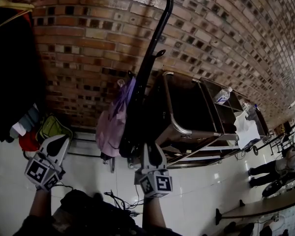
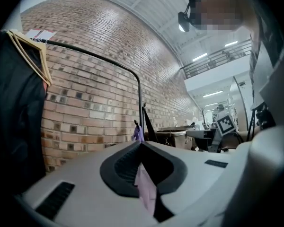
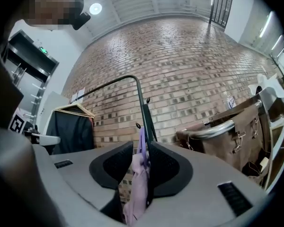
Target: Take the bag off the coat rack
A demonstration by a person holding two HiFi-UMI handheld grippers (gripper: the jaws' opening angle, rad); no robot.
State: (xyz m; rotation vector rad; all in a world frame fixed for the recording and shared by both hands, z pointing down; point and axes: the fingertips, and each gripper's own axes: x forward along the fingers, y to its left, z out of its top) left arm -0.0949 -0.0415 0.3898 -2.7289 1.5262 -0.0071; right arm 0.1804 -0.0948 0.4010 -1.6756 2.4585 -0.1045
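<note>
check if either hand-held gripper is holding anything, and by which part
Nothing is held. The lilac bag hangs on the coat rack, apart from the left hand-held gripper and the right hand-held gripper.

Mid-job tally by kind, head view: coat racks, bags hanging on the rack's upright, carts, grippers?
Coat rack: 1
Lilac bag: 1
Cart: 1
Grippers: 2, left gripper and right gripper
Total: 5

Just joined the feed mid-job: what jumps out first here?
A lilac bag hangs on the black coat rack against the brick wall, centre of the head view. The right gripper sits just below it, jaws open and lined up on the bag; the left gripper is further left.
</note>
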